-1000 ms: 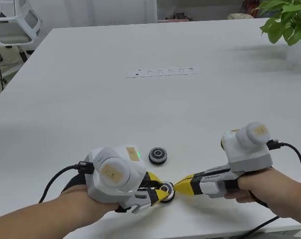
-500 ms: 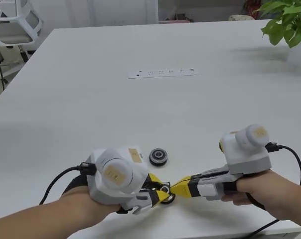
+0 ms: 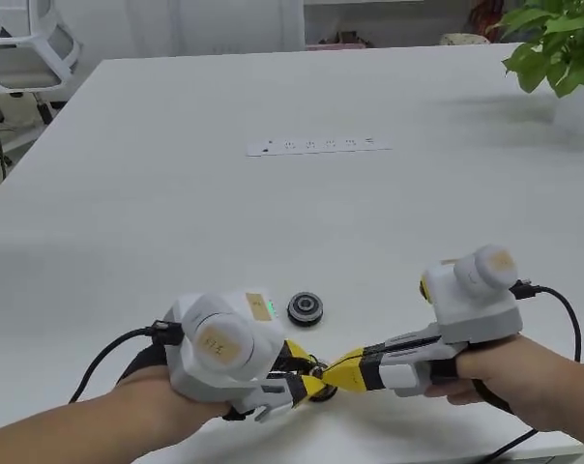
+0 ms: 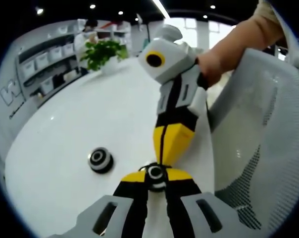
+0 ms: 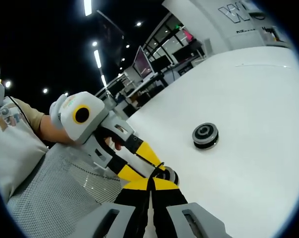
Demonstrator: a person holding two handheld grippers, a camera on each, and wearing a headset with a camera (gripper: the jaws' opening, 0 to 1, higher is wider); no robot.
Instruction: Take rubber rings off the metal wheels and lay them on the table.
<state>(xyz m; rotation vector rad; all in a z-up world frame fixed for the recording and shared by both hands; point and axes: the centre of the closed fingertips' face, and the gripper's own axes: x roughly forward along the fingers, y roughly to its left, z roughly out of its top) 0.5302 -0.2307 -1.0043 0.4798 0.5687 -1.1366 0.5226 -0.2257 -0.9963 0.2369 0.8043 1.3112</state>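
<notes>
The small metal wheel sits low over the near edge of the white table, caught between the two yellow tips of my left gripper, which clamp it from either side. In the left gripper view its round face looks straight back at me, dark at the rim and pale inside.

My right gripper comes in from the opposite side, nose to nose with the left one. Its jaws are pressed together into one yellow point that touches the wheel's rim. Whether they have any rubber between them I cannot tell.

A second wheel lies flat on the table just beyond the two grippers, apart from both. It is nearer my left gripper's body than my right.

Farther out, a white power strip lies across the middle of the table. A green plant stands at the far right corner, and a white chair stands off the far left.
</notes>
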